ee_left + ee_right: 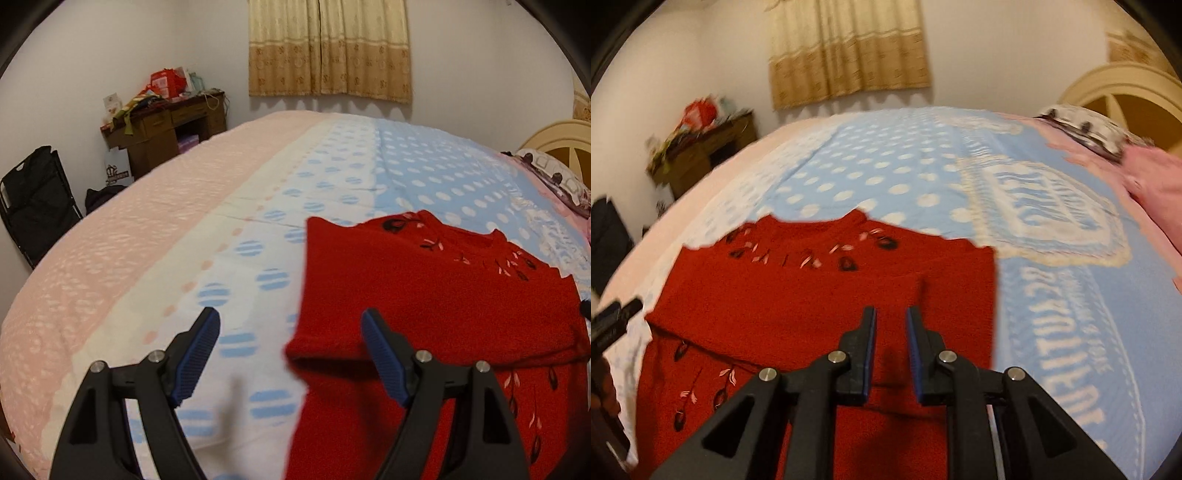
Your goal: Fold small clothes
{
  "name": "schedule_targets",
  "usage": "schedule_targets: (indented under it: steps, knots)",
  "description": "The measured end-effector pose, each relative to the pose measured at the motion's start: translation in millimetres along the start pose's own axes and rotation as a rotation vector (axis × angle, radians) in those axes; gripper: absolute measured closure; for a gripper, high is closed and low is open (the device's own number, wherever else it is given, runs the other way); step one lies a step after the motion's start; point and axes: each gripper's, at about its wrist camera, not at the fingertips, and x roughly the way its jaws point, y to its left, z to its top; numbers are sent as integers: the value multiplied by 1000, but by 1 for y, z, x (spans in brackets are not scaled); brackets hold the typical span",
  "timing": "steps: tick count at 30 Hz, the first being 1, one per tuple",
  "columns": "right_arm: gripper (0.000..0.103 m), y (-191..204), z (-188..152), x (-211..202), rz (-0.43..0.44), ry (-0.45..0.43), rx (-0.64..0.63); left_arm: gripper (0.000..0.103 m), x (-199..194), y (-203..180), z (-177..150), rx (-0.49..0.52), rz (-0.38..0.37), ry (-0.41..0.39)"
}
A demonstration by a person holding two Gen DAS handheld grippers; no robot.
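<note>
Red sweater [424, 295] lies flat on the bed [129, 221], sleeves folded in. The left claw [290, 321] is spread wide over the sweater's edge, holding nothing. The right claw [891, 317] is a little apart above the sweater's middle, empty. Far behind the bed hang curtains [328, 48].

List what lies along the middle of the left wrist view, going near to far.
Left tongs → red sweater → dotted blue bedspread → curtain on the far wall.
</note>
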Motion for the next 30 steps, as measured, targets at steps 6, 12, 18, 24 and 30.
schedule_targets:
  steps: [6, 12, 18, 24, 30]
  knots:
    - [86, -5, -3, 36, -12, 55, 28, 20, 37, -7, -9, 1, 35, 106]
    - [86, -1, 0, 33, -29, 52, 12, 9, 34, 0, -9, -1, 35, 104]
    - [86, -19, -5, -38, 44, -32, 79, 9, -10, 19, -16, 99, -59, 43]
    - [55, -53, -38, -153, -6, -167, 40, 7, -61, 54, -45, 202, -118, -14]
    - [38, -86, -85, -246, 37, -211, 84, 7, -91, 71, -80, 269, -236, 23]
